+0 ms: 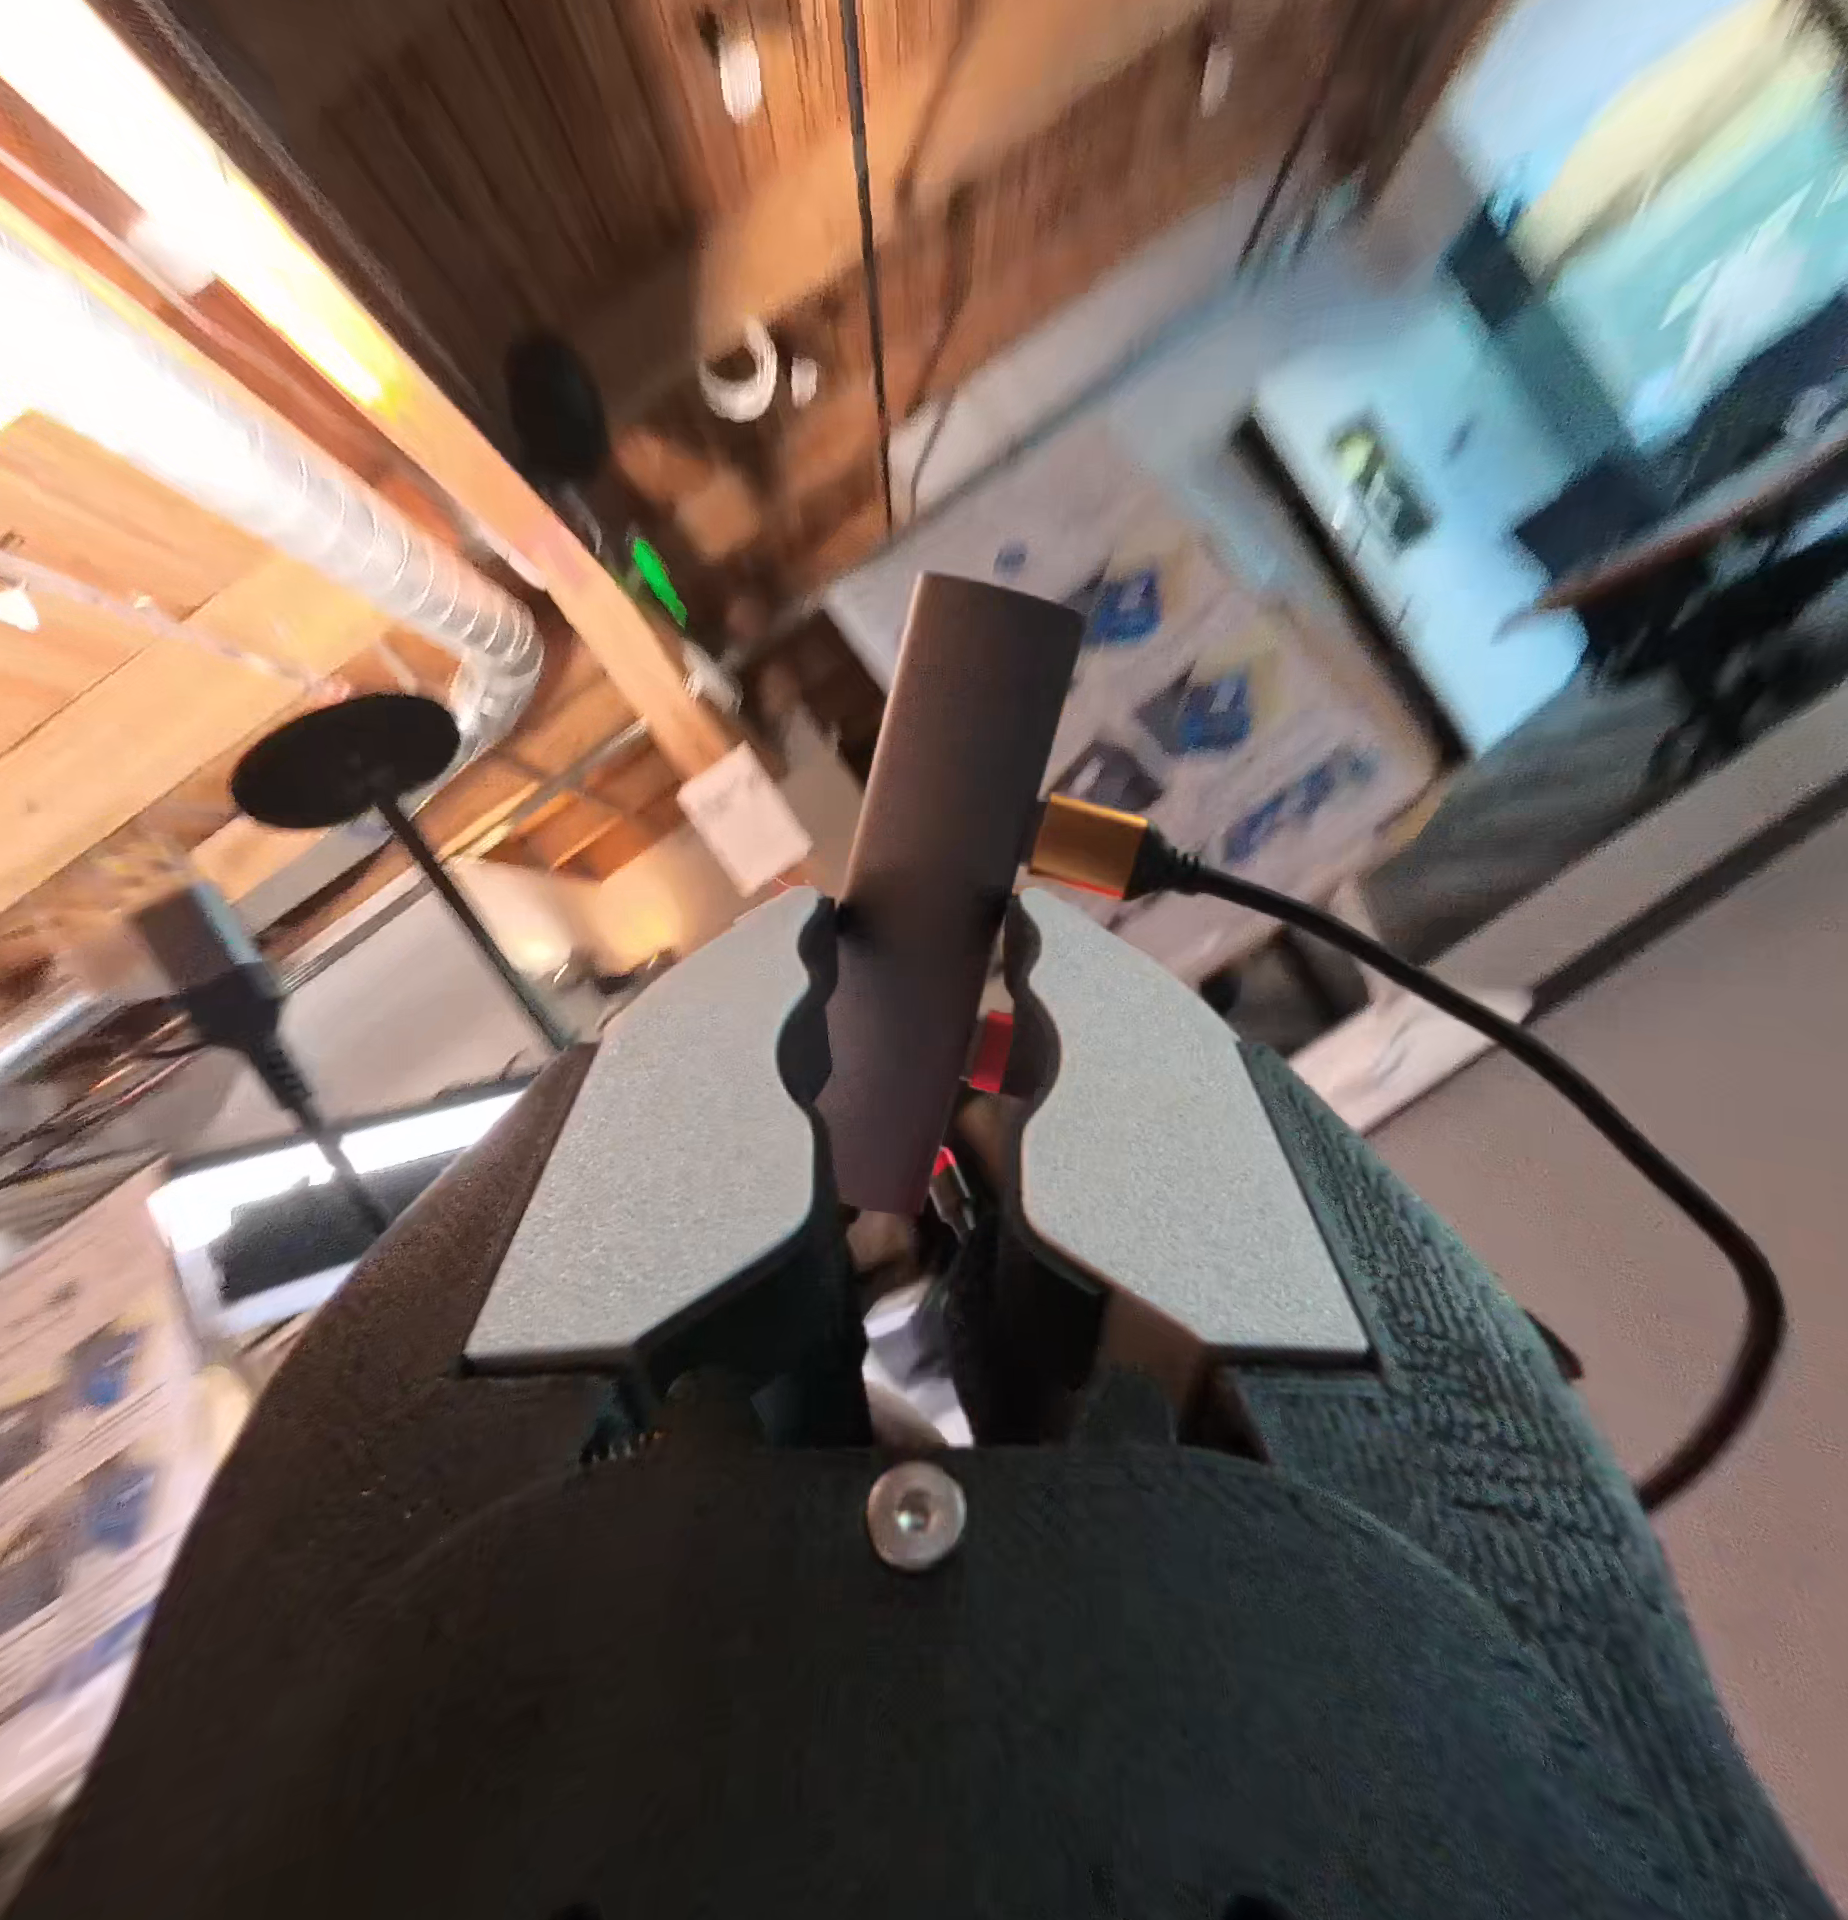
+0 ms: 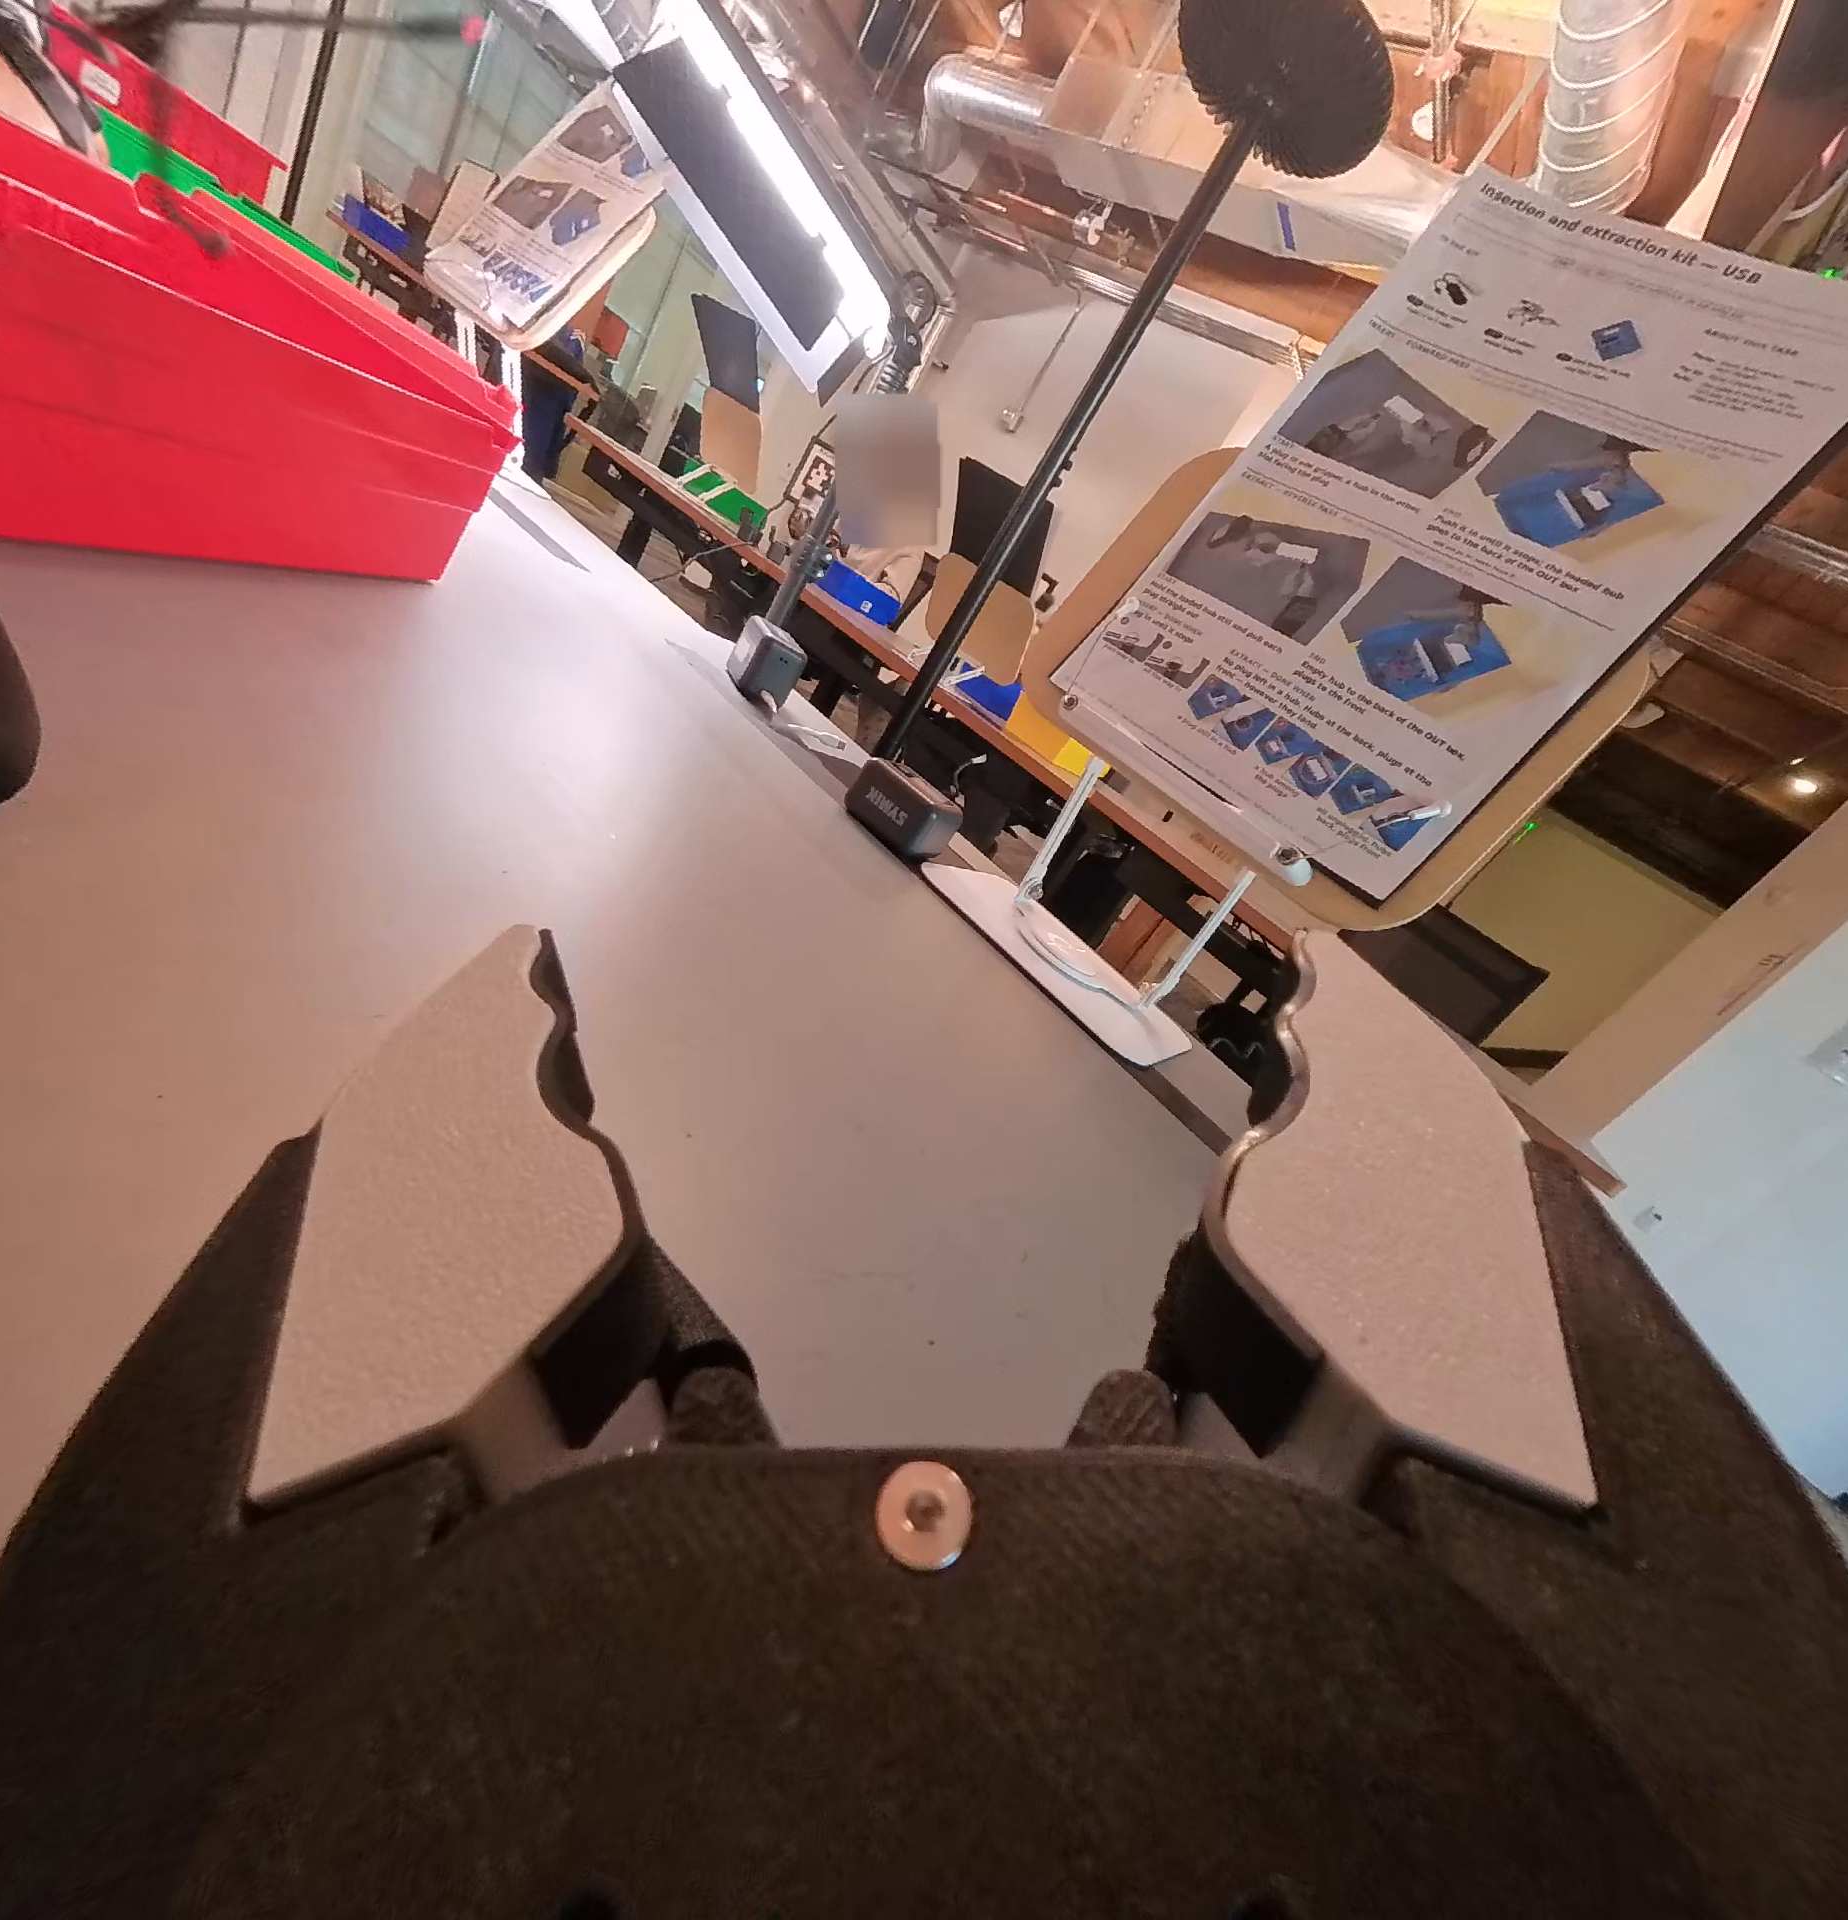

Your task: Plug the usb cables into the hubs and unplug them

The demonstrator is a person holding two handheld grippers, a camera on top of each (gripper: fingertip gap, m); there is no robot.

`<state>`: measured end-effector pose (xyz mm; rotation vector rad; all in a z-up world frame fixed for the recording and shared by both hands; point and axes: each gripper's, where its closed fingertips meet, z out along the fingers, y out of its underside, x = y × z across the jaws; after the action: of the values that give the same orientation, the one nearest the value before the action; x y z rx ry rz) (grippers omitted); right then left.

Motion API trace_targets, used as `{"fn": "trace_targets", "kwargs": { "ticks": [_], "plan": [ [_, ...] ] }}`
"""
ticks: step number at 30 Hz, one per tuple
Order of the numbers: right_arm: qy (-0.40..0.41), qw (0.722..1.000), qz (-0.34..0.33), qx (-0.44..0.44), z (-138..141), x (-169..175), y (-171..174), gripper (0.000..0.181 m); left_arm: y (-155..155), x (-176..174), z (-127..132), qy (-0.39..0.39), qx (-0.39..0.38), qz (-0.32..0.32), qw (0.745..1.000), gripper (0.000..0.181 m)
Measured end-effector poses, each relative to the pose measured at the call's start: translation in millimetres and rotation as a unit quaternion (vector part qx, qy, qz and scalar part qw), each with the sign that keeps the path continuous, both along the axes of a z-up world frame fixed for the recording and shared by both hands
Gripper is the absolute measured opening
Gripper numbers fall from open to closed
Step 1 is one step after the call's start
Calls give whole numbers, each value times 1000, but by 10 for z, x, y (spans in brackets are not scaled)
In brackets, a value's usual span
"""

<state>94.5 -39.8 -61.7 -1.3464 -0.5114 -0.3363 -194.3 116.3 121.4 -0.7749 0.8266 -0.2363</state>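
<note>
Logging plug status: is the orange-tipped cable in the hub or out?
In. The orange plug sits flush against the side of the grey hub held by the left gripper; its black cable hangs free.

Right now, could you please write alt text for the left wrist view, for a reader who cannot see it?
The left gripper holds a grey USB hub upright between its fingers. An orange-tipped plug with a black cable sits in the hub's right side. The background is blurred.

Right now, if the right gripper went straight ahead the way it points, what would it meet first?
Probably nothing close: the right gripper has open, empty jaws over bare grey table. Farther along sits a small dark block at a black pole's foot; depth is unclear.
</note>
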Motion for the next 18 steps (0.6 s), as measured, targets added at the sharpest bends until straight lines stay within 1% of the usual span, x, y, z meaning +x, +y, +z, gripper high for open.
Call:
{"fn": "trace_targets", "kwargs": {
  "ticks": [2,4,6,8,9,10,12,13,14,16,18],
  "plan": [
    [3,1000,4,0,3,-7,-4,125,-314,317,119,-36,21,-57,998,30],
    [13,1000,16,3,20,-28,-18,125,-573,692,141,-41,26,-103,994,30],
    [41,998,39,12,71,-55,-53,125,-764,1119,20,-21,11,-144,989,30],
    [92,992,75,35,179,-73,-126,123,-855,1528,-211,7,-2,-161,987,30],
    [126,985,102,55,268,-84,-189,120,-887,1728,-359,24,-11,-169,985,30],
    [163,975,128,78,364,-74,-260,113,-912,1916,-519,43,-20,-173,984,30],
    [223,956,155,115,505,23,-375,97,-989,2221,-812,72,-20,-180,981,30],
    [240,949,164,122,534,64,-413,84,-1036,2337,-945,86,-15,-184,979,30],
    [251,945,170,123,546,92,-435,71,-1079,2428,-1066,104,-18,-186,977,30],
    [259,942,184,110,544,67,-427,56,-1187,2527,-1231,135,-26,-200,970,30],
    [257,943,196,85,530,-50,-357,49,-1239,2544,-1315,147,-15,-204,968,30]
  ]
}}
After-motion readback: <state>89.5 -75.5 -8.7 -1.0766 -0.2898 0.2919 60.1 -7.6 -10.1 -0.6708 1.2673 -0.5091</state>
